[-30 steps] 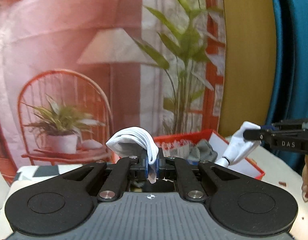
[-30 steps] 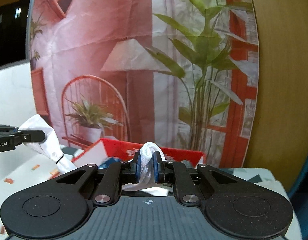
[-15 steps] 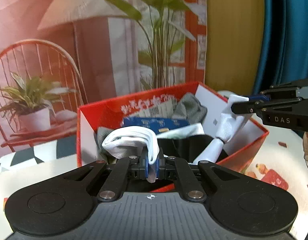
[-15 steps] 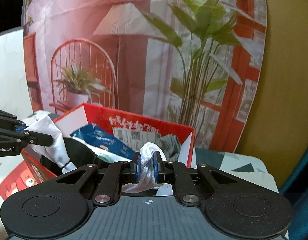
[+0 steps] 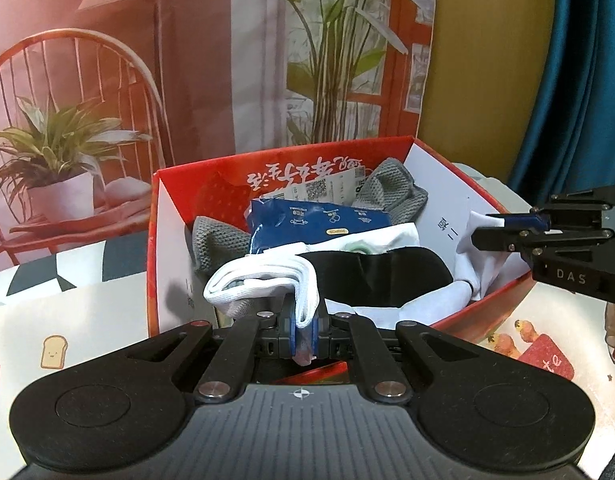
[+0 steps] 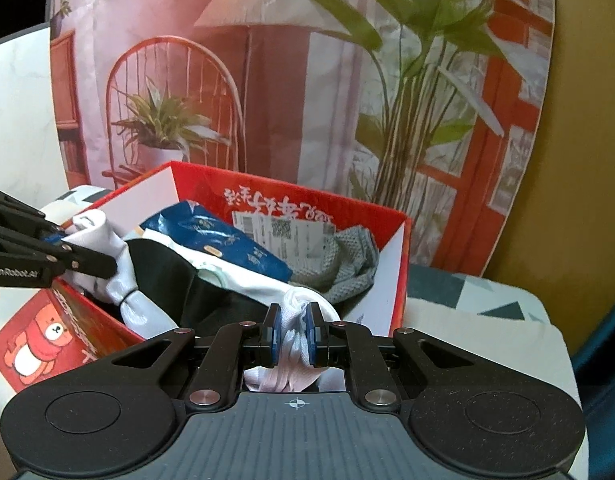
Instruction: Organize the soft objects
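Observation:
Both grippers hold one white sock, stretched between them over an open red box (image 5: 175, 184). My left gripper (image 5: 303, 330) is shut on the folded sock end (image 5: 259, 284) at the box's near left corner. My right gripper (image 6: 293, 334) is shut on the other sock end (image 6: 295, 336) at the box's near right side; it also shows in the left wrist view (image 5: 507, 232). The left gripper shows in the right wrist view (image 6: 87, 258), with the sock (image 6: 119, 280) hanging from it into the box (image 6: 399, 248).
The box holds a blue packet (image 5: 315, 220), a grey knit cloth (image 5: 391, 192), a black soft item (image 5: 375, 276) and white fabric. It stands on a printed tablecloth (image 5: 67, 320). A printed backdrop with chair and plants hangs behind. Blue curtain (image 5: 579, 80) is at right.
Both grippers have come down and forward with the sock, from above and before the box to its near rim. The sock now hangs into the box. Both stay shut.

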A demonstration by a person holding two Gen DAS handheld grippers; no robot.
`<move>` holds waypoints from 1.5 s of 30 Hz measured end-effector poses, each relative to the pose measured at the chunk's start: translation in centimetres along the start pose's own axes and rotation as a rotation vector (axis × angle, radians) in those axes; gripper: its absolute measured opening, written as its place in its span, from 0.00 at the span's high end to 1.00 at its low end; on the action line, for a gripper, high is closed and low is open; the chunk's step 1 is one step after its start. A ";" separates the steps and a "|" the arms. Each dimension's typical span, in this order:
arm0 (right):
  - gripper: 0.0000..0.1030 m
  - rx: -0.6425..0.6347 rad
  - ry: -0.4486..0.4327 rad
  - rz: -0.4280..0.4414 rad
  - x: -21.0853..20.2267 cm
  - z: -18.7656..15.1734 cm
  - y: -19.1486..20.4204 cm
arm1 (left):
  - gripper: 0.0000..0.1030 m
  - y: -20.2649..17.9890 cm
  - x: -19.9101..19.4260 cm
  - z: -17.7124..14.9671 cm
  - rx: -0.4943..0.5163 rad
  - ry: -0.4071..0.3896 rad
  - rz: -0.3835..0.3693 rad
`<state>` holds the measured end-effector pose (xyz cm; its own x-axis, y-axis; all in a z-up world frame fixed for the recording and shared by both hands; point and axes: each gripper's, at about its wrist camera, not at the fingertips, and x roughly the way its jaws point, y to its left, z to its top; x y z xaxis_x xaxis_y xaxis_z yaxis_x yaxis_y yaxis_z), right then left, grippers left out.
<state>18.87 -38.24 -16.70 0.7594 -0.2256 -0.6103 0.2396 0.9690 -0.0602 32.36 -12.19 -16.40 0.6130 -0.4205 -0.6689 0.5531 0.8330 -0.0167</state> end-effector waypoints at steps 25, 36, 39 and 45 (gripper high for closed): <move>0.27 0.060 0.033 -0.052 -1.3 -0.1 0.2 | 0.02 0.3 -3.6 0.2 0.003 -0.067 0.083; 0.00 0.156 0.051 -0.072 -1.4 -0.5 0.0 | 0.00 1.7 -3.5 -0.4 -0.084 -0.034 0.147; 0.00 0.195 0.057 -0.076 -1.4 -0.7 -0.3 | 0.00 1.8 -3.8 -0.5 -0.096 -0.039 0.168; 0.00 0.241 0.060 -0.086 -1.7 -1.1 -0.4 | 0.00 1.5 -4.2 -0.7 -0.086 -0.044 0.234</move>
<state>16.87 -38.10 -16.51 0.6944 -0.2924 -0.6575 0.4439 0.8932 0.0716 30.28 -8.92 -14.12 0.7438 -0.2264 -0.6289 0.3444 0.9362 0.0703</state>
